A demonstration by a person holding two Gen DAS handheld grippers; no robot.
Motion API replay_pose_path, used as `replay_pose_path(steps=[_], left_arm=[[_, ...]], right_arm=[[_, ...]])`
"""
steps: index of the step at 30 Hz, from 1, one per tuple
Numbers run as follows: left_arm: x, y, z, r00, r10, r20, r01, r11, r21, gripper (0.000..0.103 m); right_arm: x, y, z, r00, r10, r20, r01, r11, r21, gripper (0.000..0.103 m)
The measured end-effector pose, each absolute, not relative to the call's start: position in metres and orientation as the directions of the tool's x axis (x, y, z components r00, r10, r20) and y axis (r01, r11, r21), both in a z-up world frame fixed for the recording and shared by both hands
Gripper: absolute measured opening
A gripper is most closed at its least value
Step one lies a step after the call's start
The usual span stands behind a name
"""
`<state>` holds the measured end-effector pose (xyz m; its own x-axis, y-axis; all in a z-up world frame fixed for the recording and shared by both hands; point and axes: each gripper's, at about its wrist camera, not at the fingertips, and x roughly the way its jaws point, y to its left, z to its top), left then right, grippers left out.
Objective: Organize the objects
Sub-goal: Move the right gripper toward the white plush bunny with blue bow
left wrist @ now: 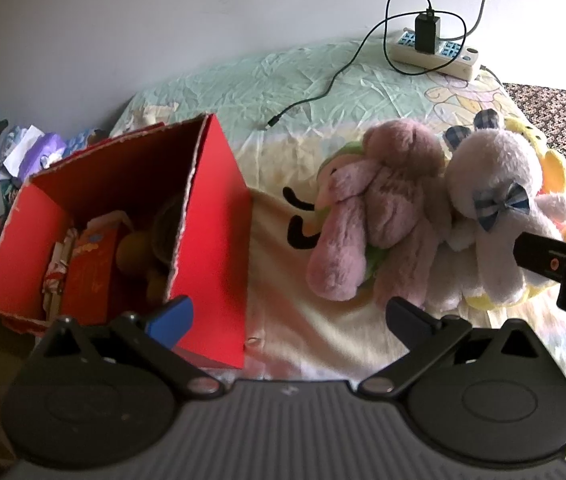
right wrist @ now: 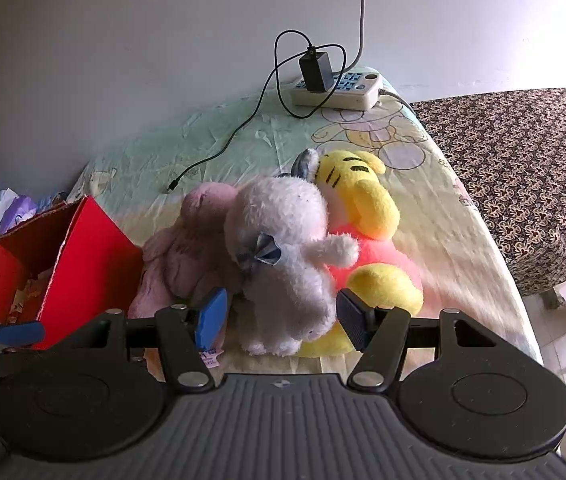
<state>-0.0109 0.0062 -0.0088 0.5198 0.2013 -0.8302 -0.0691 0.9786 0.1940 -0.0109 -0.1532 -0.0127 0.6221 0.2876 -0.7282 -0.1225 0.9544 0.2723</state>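
Straddling the white plush rabbit (right wrist: 283,256) on the bed (right wrist: 463,240), my right hand-held gripper (right wrist: 279,318) stands open; only this view shows the yellow bear (right wrist: 367,200) fully. Left hand-held gripper (left wrist: 289,318) open, showing the red box (left wrist: 211,216) interior.

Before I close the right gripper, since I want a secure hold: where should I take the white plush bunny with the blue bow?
Grip the white plush bunny across its lower body, coming from the near side: the open right gripper already straddles that narrow, soft part.

box (left wrist: 211,216) red | bunny (right wrist: 283,256) white, blue checked bow | bear (right wrist: 371,208) yellow
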Motion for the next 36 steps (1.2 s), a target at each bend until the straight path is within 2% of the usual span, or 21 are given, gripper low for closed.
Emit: replay_pose_path(steps=[22,36], left_arm=[[0.002,-0.002,-0.008,0.522,0.269,-0.810,-0.085,0.961,0.265,0.102],[0.011,-0.009,0.018,0.566,0.301,-0.767,-0.086,0.947,0.308,0.103]], right_arm=[[-0.001,-0.162,-0.010,0.631,0.328,-0.704,-0.132,0.939,0.319,0.064],[0.005,-0.167,0.004,0.655,0.367,-0.661,-0.155,0.921,0.357,0.065]])
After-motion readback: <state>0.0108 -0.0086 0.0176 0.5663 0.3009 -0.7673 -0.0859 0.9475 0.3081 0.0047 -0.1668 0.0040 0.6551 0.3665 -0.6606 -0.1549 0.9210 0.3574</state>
